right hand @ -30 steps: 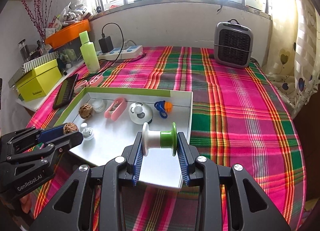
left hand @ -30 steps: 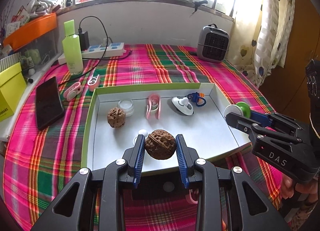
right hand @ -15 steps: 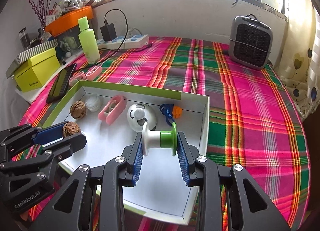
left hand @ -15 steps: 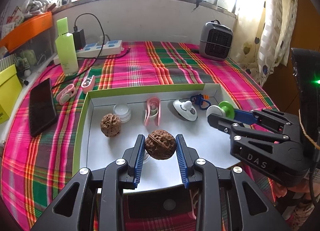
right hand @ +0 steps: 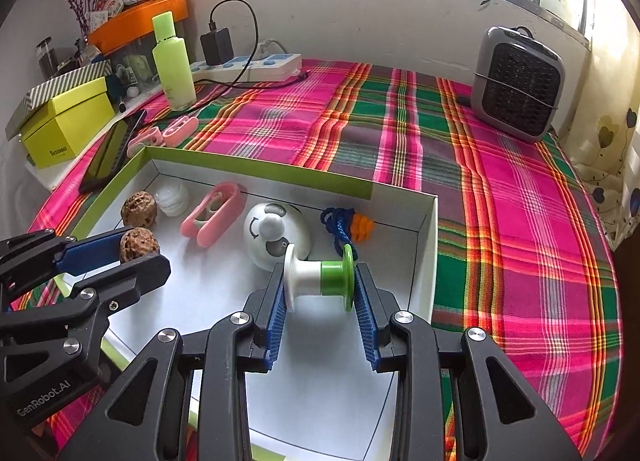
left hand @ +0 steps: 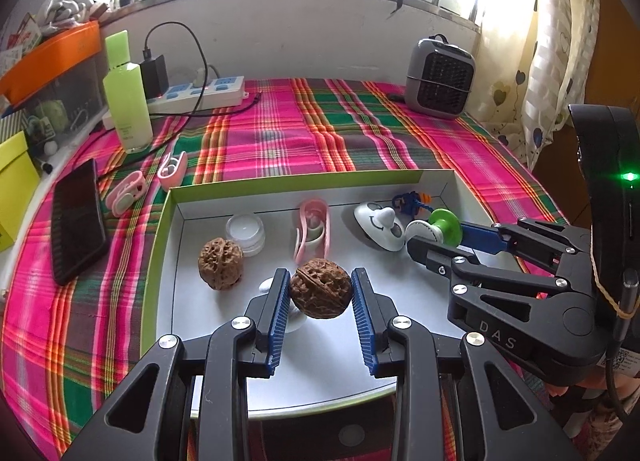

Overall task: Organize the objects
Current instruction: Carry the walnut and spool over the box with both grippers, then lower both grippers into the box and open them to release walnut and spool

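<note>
1. Now two walnuts show: one clamped between the narrowed jaws of the left gripper (left hand: 320, 293) above the tray's (left hand: 256, 182) near edge, the held walnut (left hand: 320, 288); the other walnut (left hand: 221, 263) lies by the tray's left wall.
2. One green-and-white spool (right hand: 319, 278) is pinched end to end in the right gripper (right hand: 320, 289), over the tray near its right wall.
3. Three pink clips: one (left hand: 314, 229) in the tray, two (left hand: 150, 181) on the plaid cloth off its far left corner.
4. One white jar (left hand: 245, 232), one white dome toy (left hand: 380, 220).
</note>
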Demonstrator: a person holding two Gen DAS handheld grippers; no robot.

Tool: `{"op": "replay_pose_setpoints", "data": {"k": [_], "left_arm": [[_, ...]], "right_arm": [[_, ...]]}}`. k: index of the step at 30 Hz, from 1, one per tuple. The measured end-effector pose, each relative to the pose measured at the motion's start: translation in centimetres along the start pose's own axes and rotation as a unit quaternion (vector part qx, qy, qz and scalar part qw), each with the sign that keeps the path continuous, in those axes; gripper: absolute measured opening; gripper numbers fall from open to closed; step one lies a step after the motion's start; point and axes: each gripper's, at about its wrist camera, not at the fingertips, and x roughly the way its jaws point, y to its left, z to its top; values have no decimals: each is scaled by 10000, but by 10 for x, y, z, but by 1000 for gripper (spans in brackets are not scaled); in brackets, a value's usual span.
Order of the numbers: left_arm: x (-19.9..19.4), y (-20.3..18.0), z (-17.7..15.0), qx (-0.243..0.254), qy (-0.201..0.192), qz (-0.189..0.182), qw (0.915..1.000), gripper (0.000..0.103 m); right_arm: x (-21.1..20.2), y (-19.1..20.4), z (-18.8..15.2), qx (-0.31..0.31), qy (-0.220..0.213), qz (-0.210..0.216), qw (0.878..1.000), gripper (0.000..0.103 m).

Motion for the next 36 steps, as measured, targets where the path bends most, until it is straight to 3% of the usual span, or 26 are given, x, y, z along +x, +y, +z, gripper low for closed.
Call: {"op": "replay_pose_setpoints", "data": {"k": [17, 36], "left_arm": [[12, -1, 4, 38, 82, 51, 9999, 29], [20, -13, 6, 141, 125, -10, 9998, 29]], "right_arm": [[3, 3, 2, -168, -55, -115, 9998, 34], [-26, -7, 2, 213, -556, -130, 9981, 37]]}}
